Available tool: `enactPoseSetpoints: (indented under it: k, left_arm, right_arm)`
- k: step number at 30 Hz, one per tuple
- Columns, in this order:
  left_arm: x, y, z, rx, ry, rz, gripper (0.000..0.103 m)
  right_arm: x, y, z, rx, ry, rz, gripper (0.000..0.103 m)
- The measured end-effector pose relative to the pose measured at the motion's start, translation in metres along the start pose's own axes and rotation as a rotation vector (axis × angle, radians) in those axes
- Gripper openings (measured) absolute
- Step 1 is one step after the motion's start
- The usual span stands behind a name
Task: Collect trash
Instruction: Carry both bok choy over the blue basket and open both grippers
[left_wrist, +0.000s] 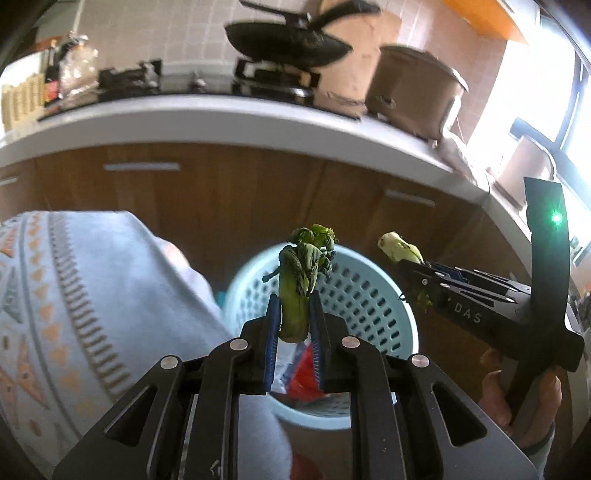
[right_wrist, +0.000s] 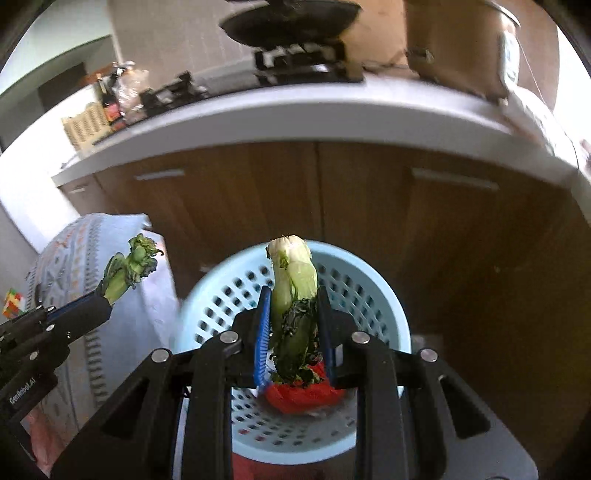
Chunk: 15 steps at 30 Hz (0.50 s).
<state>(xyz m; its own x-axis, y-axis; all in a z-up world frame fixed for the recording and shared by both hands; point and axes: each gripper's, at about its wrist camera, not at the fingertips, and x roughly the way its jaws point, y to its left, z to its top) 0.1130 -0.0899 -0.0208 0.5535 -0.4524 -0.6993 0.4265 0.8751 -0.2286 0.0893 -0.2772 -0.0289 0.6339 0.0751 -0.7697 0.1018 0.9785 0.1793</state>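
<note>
My left gripper is shut on a wilted green vegetable stalk and holds it above a light blue perforated basket. My right gripper is shut on a pale vegetable stem with dark leaves, also above the basket. Red and white wrappers lie inside the basket. The right gripper also shows in the left wrist view, and the left gripper in the right wrist view.
Brown cabinet doors stand behind the basket under a white countertop. A black wok sits on a stove, with a brown pot to the right. A patterned blue cloth lies left of the basket.
</note>
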Motion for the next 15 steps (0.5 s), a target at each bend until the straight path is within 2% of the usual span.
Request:
enactPoseSetpoints:
  k: [4,5,6,7,8,11,15]
  left_arm:
    - [0.023,-0.009,-0.008,0.019,0.052,-0.006,0.015]
    - [0.026,-0.010,-0.008,0.026,0.055,-0.004,0.019]
    - [0.029,-0.012,-0.009,0.038,0.055,0.010,0.035]
    - [0.031,-0.015,-0.010,0.047,0.050,0.028,0.044]
    - [0.030,-0.016,-0.011,0.056,0.042,0.044,0.058]
    - [0.025,-0.015,-0.014,0.072,0.032,0.049,0.059]
    - [0.008,-0.007,-0.012,0.055,0.002,0.061,0.061]
  right_arm:
    - [0.011,-0.015,-0.007,0.037,0.039,0.002,0.022]
    - [0.014,-0.018,-0.009,0.043,0.047,0.001,0.022]
    - [0.016,-0.019,-0.009,0.046,0.054,-0.005,0.023]
    - [0.018,-0.019,-0.009,0.048,0.058,-0.006,0.024]
    - [0.019,-0.020,-0.010,0.052,0.061,-0.003,0.030]
    - [0.016,-0.020,-0.012,0.053,0.044,-0.004,0.050]
    - [0.005,-0.014,-0.013,0.041,0.020,0.014,0.050]
